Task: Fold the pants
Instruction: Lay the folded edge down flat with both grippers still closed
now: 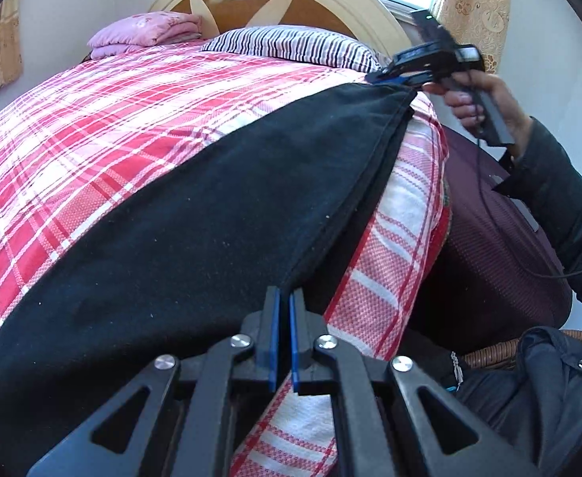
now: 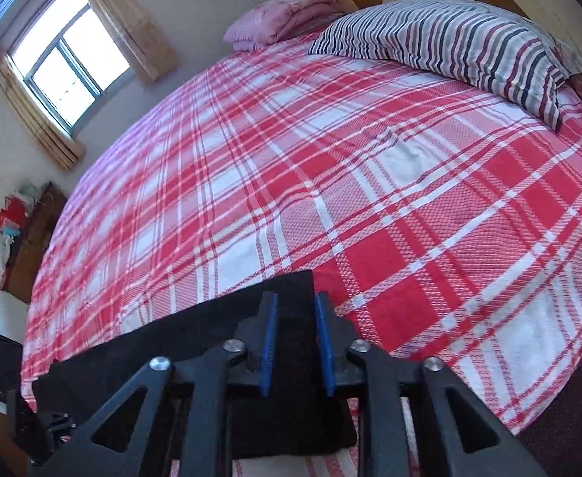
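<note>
Two hand-held grippers work at one pair of black pants spread along the near edge of a bed covered in red-and-white plaid. Left hand-held gripper: blue pads nearly together, a thin slit between them; the pants' edge runs up to the fingertips, but whether cloth is pinched there cannot be told, since the fingers hide the contact. Right hand-held gripper: jaws parted, released, with the pants' corner lying flat on the bed between and beneath the fingers. In the left wrist view the same right tool appears at the pants' far corner, held by the person's hand; its tips are too small to read there. Toward the head of the bed from the pants lie a striped pillow and a folded pink blanket, both against the wooden headboard. Beyond the bed's far side is a curtained window. Beside the bed's near edge, a dark garment is cut off by the frame. The pants' lower end is hidden behind the gripper bodies.
</note>
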Tool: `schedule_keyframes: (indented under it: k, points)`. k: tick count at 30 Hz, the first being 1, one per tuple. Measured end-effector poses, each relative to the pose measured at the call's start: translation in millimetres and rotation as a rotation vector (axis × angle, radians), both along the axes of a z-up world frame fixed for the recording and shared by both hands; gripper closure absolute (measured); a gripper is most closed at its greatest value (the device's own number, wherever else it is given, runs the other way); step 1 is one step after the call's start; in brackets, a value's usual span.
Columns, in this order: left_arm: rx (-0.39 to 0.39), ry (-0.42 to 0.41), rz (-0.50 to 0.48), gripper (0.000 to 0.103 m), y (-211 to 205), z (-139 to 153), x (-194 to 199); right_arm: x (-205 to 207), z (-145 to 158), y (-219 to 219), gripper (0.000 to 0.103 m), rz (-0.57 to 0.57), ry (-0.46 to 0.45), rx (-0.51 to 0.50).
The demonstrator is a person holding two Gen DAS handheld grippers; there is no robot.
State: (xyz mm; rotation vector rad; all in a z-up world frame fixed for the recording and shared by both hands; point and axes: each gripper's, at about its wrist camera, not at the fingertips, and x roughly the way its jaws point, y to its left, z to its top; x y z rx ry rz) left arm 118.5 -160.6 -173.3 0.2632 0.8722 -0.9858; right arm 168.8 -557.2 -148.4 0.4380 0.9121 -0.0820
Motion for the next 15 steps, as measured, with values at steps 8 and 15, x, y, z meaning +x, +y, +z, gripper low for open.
schedule_keyframes:
  k: [8, 15]
  points:
    - [0.024, 0.013, -0.031, 0.098, -3.7, -9.6, -5.0, -31.0, -3.9, -3.1, 0.090, -0.076, 0.012, -0.195]
    - [0.001, 0.032, -0.025, 0.098, -1.5, -10.7, -2.7, -72.9, 22.3, 37.1, 0.090, 0.083, -0.123, -0.119]
